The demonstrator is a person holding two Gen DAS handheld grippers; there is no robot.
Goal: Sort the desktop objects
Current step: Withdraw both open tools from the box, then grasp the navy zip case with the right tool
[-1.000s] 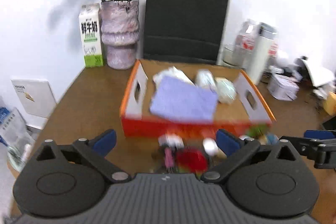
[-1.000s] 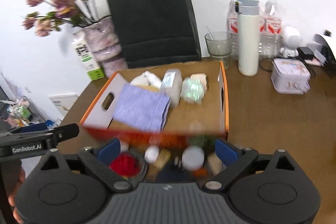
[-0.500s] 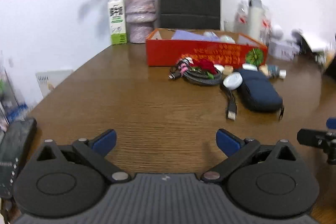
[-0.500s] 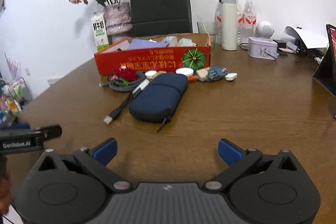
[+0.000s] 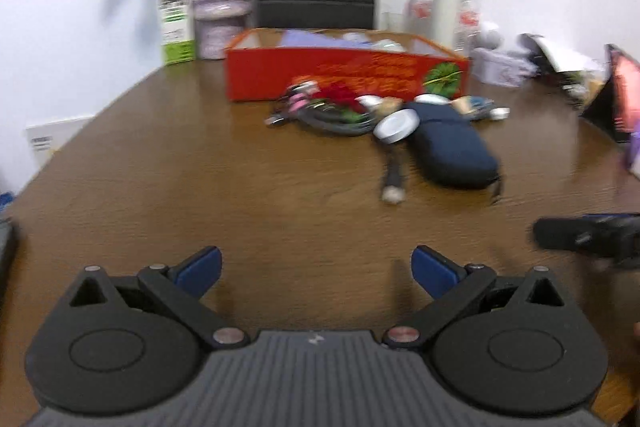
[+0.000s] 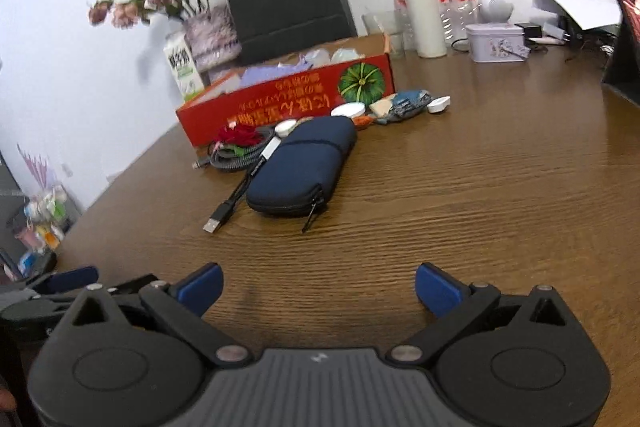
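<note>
1. Near the front edge of the wooden table [image 6: 500,187] I'm hovering both tongs: the left gripper [image 5: 316,269] and the right gripper [image 6: 318,287] are each spread wide and gripping nothing, well short of the clutter.
2. Stuff I'm sorting is sitting bunched against the front wall of the red box [image 6: 288,99]: navy zip pouch [image 6: 302,167], a coiled grey cable [image 5: 334,119] with its USB lead [image 6: 224,213] trailing toward me, a white round puck [image 5: 396,127], and small bits by the box's right corner.
3. Biggest worry: the cable is lying tangled with the red thing [image 6: 236,137] and running just beside the pouch. If I'm grabbing the plug end, I'm probably dragging the whole coil and whatever's resting on it.
4. That puck looks like it's leaning on the pouch, so lifting the pouch first is likely rolling it off.
5. Left view is blurring, so I'm not trusting it for lining up.
6. Both tongs are sitting close together, so reaching in at once is asking for a collision.
</note>
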